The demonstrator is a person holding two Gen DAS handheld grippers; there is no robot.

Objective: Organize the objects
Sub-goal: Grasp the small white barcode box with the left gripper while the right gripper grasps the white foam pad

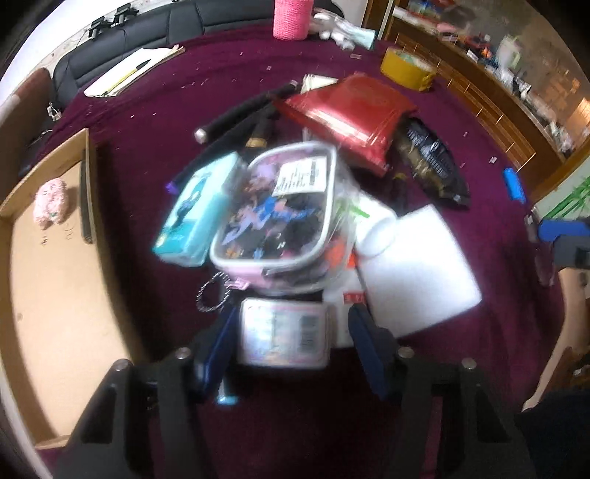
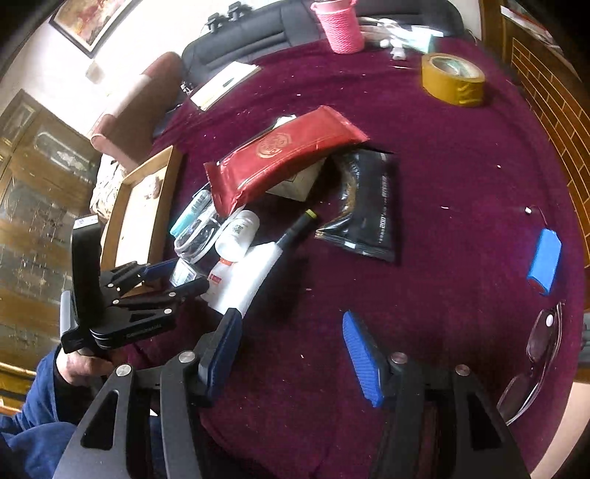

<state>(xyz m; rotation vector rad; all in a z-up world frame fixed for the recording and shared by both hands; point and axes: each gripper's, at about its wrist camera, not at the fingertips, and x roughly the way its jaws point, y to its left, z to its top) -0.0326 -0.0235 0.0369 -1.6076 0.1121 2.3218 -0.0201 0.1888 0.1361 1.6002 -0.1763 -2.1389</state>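
A pile of objects lies on the maroon tablecloth (image 1: 147, 121): a clear pouch with a barcode label (image 1: 276, 217), a teal box (image 1: 195, 210), a red packet (image 1: 350, 114), a black packet (image 1: 431, 162), a white foam block (image 1: 416, 272) and black sticks (image 1: 243, 110). My left gripper (image 1: 291, 331) has its fingers on either side of a small pink-edged tin (image 1: 284, 335), the left finger touching it, a small gap at the right. My right gripper (image 2: 295, 350) is open and empty over bare cloth. The left gripper also shows in the right wrist view (image 2: 177, 276).
A shallow wooden tray (image 1: 48, 294) with a small pink toy (image 1: 51, 202) lies left of the pile. A yellow tape roll (image 2: 453, 79), a pink yarn-wrapped cup (image 2: 341, 27), a blue block (image 2: 545, 265), eyeglasses (image 2: 538, 353) and a notepad with pen (image 1: 129, 72) lie around.
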